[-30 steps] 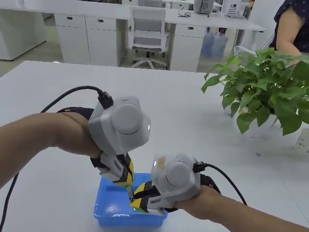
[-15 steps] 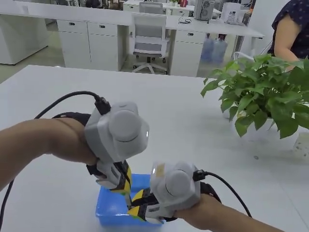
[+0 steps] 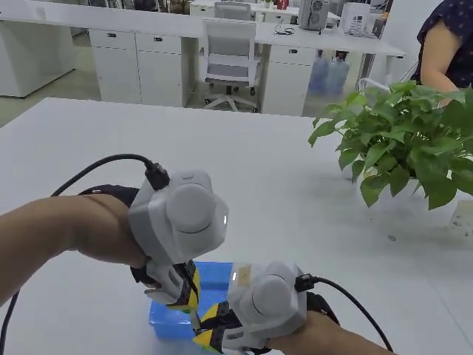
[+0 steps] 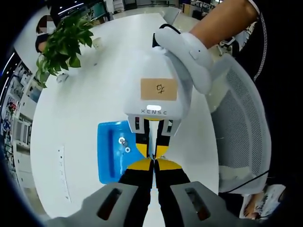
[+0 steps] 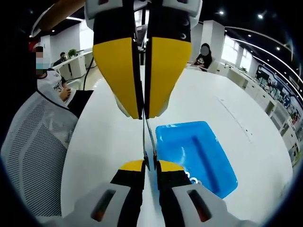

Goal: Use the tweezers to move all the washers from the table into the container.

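Observation:
A blue container [image 3: 214,275] sits on the white table [image 3: 281,185] near its front edge. In the left gripper view the blue container [image 4: 110,152] holds washers [image 4: 124,145]. The right gripper view shows the washers [image 5: 190,177] in a near corner of the container [image 5: 199,151]. Thin metal tweezers [image 5: 147,142] span between the two grippers, which face each other tip to tip. My left gripper [image 4: 153,161] is shut on one end and my right gripper [image 5: 147,166] is shut on the other. In the head view the left gripper [image 3: 185,292] and right gripper [image 3: 208,334] hang over the container's near side.
A potted plant [image 3: 403,140] stands on the table at the right. A black cable [image 3: 96,166] loops from the left gripper. Behind the table are white desks and an office chair [image 3: 229,52]. A person [image 3: 443,44] stands at the top right.
Both grippers have drifted a little toward me and lower, still joined tip to tip on the tweezers above the container. The head camera has shifted slightly.

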Demonstrator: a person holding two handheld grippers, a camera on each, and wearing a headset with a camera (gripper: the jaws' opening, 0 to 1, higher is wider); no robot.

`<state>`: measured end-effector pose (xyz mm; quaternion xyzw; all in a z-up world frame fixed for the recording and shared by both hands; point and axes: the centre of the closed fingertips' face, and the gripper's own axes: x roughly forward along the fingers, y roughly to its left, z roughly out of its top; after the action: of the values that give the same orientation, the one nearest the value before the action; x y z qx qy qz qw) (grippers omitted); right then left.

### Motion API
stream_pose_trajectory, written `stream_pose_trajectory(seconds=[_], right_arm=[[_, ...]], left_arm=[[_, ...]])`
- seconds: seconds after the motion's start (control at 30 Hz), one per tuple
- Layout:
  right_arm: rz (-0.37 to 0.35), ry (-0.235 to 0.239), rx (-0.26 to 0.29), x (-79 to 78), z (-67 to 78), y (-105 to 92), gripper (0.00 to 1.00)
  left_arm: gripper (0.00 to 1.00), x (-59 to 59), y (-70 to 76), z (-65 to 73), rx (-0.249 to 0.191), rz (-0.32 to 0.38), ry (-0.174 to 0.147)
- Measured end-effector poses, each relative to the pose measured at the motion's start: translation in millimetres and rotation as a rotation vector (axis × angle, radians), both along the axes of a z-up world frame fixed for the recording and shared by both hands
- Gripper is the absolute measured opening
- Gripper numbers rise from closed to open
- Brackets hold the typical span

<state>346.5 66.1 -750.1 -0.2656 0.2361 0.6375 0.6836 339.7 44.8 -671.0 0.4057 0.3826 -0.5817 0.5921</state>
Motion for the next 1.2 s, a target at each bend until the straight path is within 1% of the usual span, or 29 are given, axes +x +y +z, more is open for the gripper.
stream_pose_trajectory(seconds=[0.2,0.67,1.07,1.2], right_arm=[[0.004,0.015,-0.002,-7.6,-7.6,2.3,0.11],[0.014,0.051,-0.004,-24.0,-22.7,7.9,0.11],[0.026,0.070,-0.013,-32.3,-34.4,11.1,0.12],[0.030,0.072,-0.016,-33.5,-37.3,11.3,0.12]], left_arm=[[0.05,-7.9,1.7,-7.3,0.004,0.002,0.017],[0.05,-20.5,6.7,-22.0,0.013,0.010,0.053],[0.06,-27.4,10.4,-34.5,0.018,0.020,0.078],[0.06,-28.4,10.0,-37.1,0.018,0.023,0.081]])
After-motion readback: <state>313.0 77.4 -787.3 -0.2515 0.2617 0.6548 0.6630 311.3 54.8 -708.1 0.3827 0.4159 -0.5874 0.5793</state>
